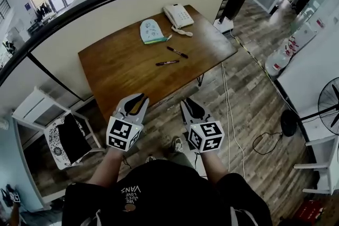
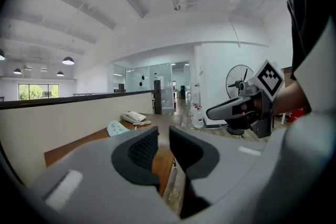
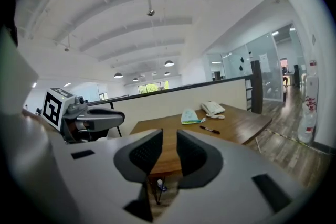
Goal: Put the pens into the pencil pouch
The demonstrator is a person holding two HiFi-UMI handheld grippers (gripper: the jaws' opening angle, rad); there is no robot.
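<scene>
While slim pens (image 1: 167,63) lie on grained wood (image 1: 116,71), left claw (image 1: 139,99) and right claw (image 1: 189,104) (ribbed pads (image 2: 142,149)) gape slightly.

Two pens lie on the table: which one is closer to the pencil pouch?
The pen lying deeper on the table, just right of the pencil pouch; the other pen sits nearer the table's front edge.

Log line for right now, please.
phase: pre-grasp | left gripper: narrowly open, empty | right gripper: narrowly open, empty | pens: on table | pencil pouch: beyond pens
</scene>
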